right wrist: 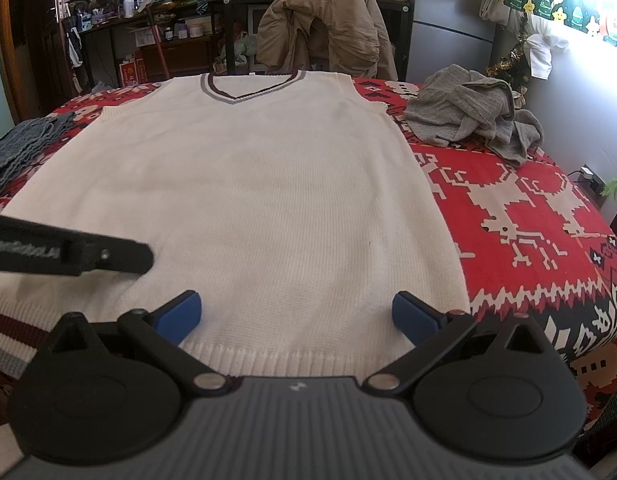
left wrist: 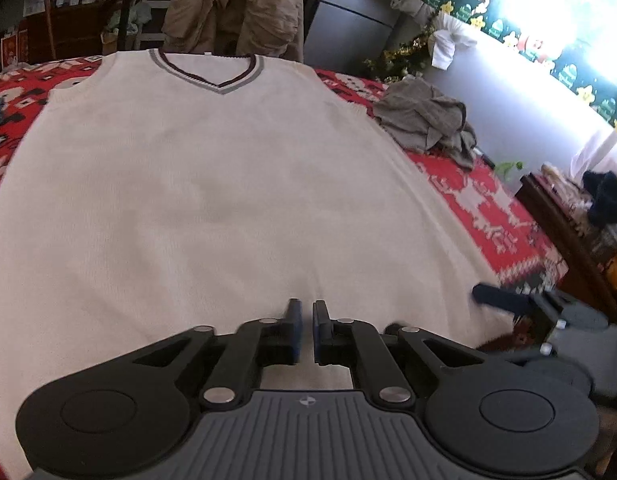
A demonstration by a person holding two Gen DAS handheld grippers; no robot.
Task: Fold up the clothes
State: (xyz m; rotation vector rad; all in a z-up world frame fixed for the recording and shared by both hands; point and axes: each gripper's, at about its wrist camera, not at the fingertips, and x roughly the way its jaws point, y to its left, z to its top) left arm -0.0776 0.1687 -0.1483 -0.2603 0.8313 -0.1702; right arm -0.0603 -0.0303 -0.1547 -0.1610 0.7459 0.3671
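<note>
The vest [right wrist: 244,208] lies flat, unfolded, ahead of both tongs. Left tongs [left wrist: 307,330] are nearly pressed together (nothing between), right tongs [right wrist: 295,316] spread over the hem [right wrist: 292,356]. Folding likely needs an edge pinched.

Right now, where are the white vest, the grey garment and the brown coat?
white vest [right wrist: 248,184], right wrist view, middle of its front.
grey garment [right wrist: 464,116], right wrist view, centre of the crumpled heap.
brown coat [right wrist: 328,28], right wrist view, fabric draped over the chair back.
</note>
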